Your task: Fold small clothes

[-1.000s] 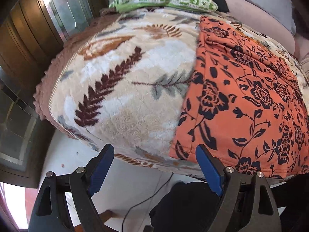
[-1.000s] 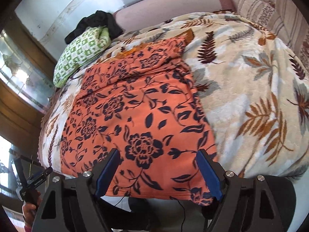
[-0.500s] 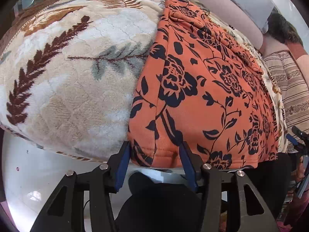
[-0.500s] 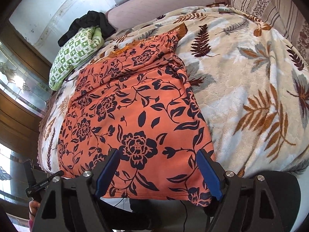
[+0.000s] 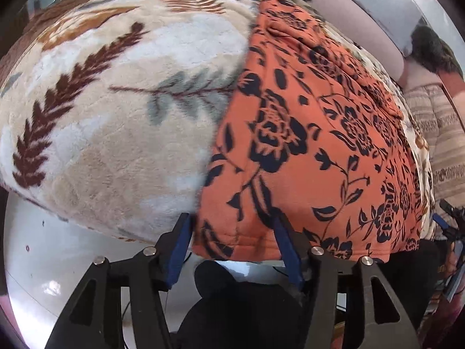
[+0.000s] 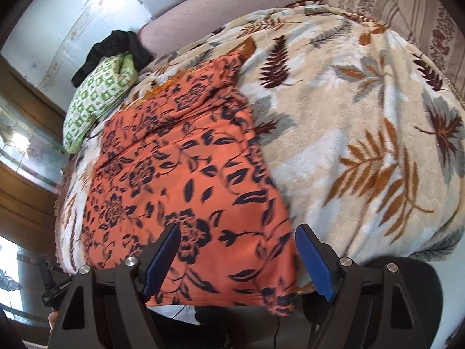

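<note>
the orange flowered garment (image 5: pixel 305 133) lies spread flat on a bed, over a cream blanket with a leaf print (image 5: pixel 116 116). in the left wrist view it fills the right half of the frame; in the right wrist view it runs from the upper middle down to the bottom edge, where its hem hangs a little past the edge of the bed.

it looks like a soft, plush fabric, thick and a bit fuzzy, light enough to lift by two corners but sure to sag and drape between them. it should not be slippery against the fleecy blanket; it may even cling and drag it along. the sensible places to take hold are the two lower corners at the stitched hem, where the cloth is doubled and firmer.

the left gripper (image 5: pixel 232 244) sits at the lower middle of its frame with the near left corner of the hem between its jaws. they are about half open and opening at this moment, and the pads look to flank the cloth rather than pinch it. the right gripper (image 6: pixel 238 257) has its jaws wide apart, straddling the near right part of the hem at the bottom of its frame, holding nothing.

no containers are in view; a green checked pillow (image 6: pixel 96 101) and some dark clothing (image 6: pixel 116 46) lie at the upper left of the right wrist view.
</note>
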A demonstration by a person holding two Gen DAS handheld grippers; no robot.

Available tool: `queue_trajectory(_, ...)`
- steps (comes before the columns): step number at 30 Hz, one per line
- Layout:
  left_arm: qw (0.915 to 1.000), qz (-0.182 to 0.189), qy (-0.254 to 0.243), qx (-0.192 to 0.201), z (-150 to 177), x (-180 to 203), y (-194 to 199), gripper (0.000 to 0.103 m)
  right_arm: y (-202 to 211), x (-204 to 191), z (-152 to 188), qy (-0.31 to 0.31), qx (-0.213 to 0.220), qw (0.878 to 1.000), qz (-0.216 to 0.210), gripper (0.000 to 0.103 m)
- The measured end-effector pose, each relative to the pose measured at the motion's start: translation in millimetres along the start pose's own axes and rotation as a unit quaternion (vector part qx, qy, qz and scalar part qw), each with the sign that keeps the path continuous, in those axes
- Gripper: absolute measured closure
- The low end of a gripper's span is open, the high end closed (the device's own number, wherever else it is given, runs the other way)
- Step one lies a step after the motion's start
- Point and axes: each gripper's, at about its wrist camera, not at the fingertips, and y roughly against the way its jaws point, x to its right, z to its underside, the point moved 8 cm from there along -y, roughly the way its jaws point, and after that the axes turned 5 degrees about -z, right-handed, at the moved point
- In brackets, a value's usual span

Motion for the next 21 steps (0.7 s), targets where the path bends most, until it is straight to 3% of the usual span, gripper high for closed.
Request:
queue_trajectory(2, 0.9999, -0.002, -0.016, -0.001, -0.8, 9.6, -1.8, 0.049, -1.2, 17.3, -1.8, -0.022, -0.002, 1.000, 0.008, 0.019)
queue_trajectory(3, 0.9998, -0.007, -0.020, -0.001, 0.2, 10.9, -1.9, 0.061, -2.9, 24.3, -2.1, -0.033, -0.004, 0.999, 0.008, 0.019)
queue_trajectory(5, 0.9994, -0.024, -0.024, 0.002, -2.4, 11.0, -1.9, 0.078, -10.3, 33.8, -1.4, -0.048, -0.014, 0.999, 0.001, 0.019)
queue_trajectory(6, 0.9997, -0.015, -0.017, 0.004, -4.6, 11.1, -0.7, 0.084, -14.8, 35.5, 0.5, -0.053, -0.020, 0.998, -0.005, 0.019)
queue_trajectory(9, 0.9999, 0.008, -0.001, 0.007, -7.5, 10.7, 2.8, 0.085, -34.0, 34.1, 9.5, -0.059, -0.049, 0.997, -0.019, 0.019)
queue_trajectory(12, 0.9998, -0.005, -0.019, -0.001, -7.1, 15.4, -1.5, 0.083, -52.6, 32.2, 30.1, -0.063, -0.095, 0.993, -0.019, 0.024)
queue_trajectory(14, 0.9997, -0.011, -0.019, -0.009, -6.3, 16.5, -6.5, 0.078, -55.9, 29.5, 39.8, -0.045, -0.100, 0.994, 0.000, 0.027)
queue_trajectory(18, 0.9999, 0.004, -0.004, -0.013, -9.4, 16.8, -10.1, 0.079, -54.2, 23.3, 49.5, 0.021, -0.104, 0.992, 0.068, 0.051)
queue_trajectory(21, 0.9999, 0.002, -0.010, -0.013, -7.1, 15.2, -7.1, 0.086, -52.0, 16.3, 53.8, 0.063, -0.106, 0.988, 0.090, 0.067)
